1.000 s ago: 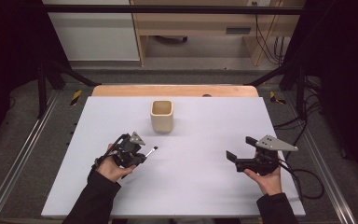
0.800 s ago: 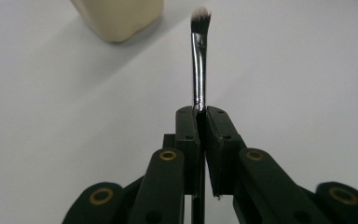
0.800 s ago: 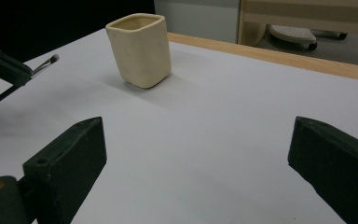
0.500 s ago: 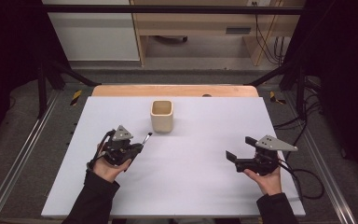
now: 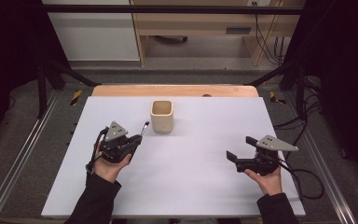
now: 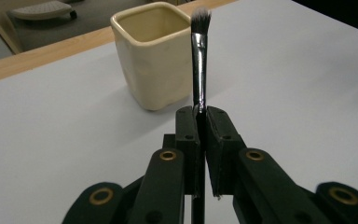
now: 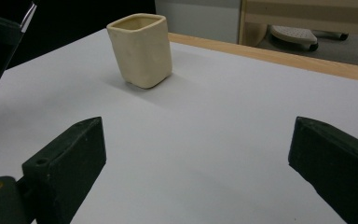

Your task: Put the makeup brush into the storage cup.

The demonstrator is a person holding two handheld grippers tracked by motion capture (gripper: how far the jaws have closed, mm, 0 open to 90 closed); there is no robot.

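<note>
Left hand-held gripper [image 5: 137, 140] clamped shut, right hand-held gripper [image 5: 238, 148] jaws wide

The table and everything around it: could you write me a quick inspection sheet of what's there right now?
Surface: white table top, wooden strip along the far edge.
Job's things: brush clamped bristles-up; cream cup upright, nothing seen inside.
Clutter: nothing seen.
Grippers: left gripper shut on the brush, held near the cup; right gripper open, nothing between its jaws.
Cables: black cable trails from the right gripper off the table's edge.
Surroundings: metal rails, dark frame, wooden furniture behind.
</note>
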